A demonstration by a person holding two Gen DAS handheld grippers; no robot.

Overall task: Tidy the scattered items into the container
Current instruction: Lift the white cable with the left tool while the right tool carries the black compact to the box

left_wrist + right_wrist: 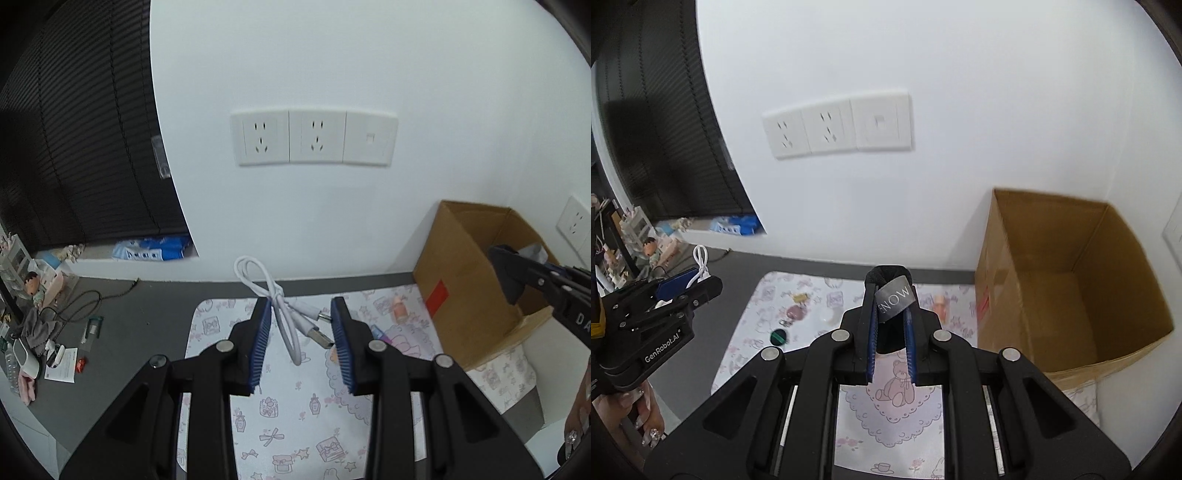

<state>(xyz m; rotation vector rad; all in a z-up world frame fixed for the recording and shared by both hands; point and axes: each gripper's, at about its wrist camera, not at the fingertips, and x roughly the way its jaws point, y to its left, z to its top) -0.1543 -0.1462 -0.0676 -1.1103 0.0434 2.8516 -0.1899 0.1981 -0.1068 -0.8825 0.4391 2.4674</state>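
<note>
My left gripper [301,308] is shut on a coiled white USB cable [275,295], lifted above the patterned mat [295,410]. The cable's loop sticks up past the fingertips and its metal plug rests against the right pad. My right gripper [890,295] is shut on a black fabric item with a grey label [894,295], also held above the mat [886,417]. The open cardboard box [1052,236] stands at the right by the wall, with nothing visible inside. In the left wrist view the right gripper [517,273] hovers in front of the box [454,266]. The left gripper [690,284] shows at the left of the right wrist view.
On the mat lie a small pink bottle [940,304], a yellow piece [800,297], a pinkish keychain [796,312] and a green-and-black round thing [778,336]. Clutter and cables [55,332] cover the grey desk at left. Wall sockets [314,138] are straight ahead.
</note>
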